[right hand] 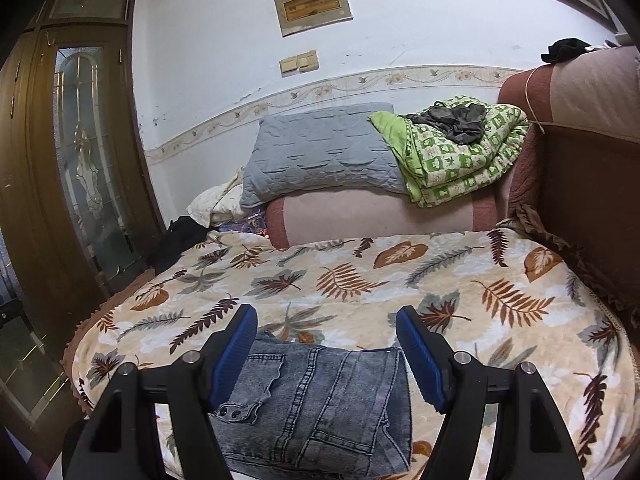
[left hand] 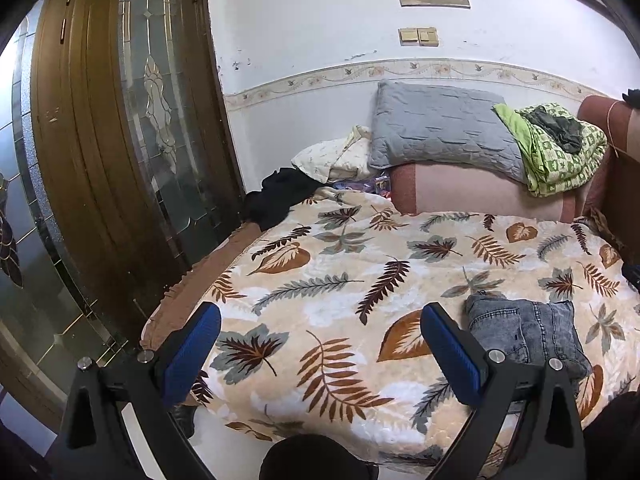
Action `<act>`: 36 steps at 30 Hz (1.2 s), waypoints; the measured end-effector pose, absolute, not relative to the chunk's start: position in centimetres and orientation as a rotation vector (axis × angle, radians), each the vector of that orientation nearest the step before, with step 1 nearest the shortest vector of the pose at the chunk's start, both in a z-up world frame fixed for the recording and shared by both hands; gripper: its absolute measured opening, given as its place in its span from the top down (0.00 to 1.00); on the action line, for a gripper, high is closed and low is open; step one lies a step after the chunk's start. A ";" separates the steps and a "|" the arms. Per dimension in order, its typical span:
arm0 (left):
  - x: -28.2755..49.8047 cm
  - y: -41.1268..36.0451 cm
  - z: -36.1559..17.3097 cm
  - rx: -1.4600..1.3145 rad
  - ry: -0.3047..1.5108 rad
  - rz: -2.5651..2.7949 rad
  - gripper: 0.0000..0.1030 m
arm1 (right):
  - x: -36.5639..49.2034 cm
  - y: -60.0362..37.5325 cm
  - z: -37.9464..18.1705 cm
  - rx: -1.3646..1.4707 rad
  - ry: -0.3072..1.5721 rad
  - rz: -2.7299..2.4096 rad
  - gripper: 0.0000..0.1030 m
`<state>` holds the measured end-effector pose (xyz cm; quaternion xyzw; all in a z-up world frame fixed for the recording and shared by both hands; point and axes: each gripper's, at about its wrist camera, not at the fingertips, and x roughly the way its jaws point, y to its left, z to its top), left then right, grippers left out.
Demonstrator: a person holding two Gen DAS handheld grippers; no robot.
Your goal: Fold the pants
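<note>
Right wrist view: folded grey jeans (right hand: 316, 404) lie on the leaf-patterned blanket (right hand: 360, 280), near its front edge.

The pants are washed grey denim, folded to a compact, roughly square packet, with seams, a pocket and two buttons on top. Its seams run away from the camera toward the far pillows, so no clear long axis remains. The right gripper (right hand: 326, 354) hangs above it, fingers spread wide and holding nothing. In the left wrist view the jeans (left hand: 524, 332) lie just right of the left gripper (left hand: 320, 350), also released and empty. Behind are a grey pillow (right hand: 320, 152) and a green quilt (right hand: 460, 156).
</note>
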<state>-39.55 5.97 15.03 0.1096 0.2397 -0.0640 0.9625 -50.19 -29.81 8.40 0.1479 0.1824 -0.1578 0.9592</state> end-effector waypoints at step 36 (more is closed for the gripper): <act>-34.8 14.5 15.5 0.119 0.500 0.128 0.03 | -50.0 -29.2 8.7 0.277 0.370 -0.309 0.27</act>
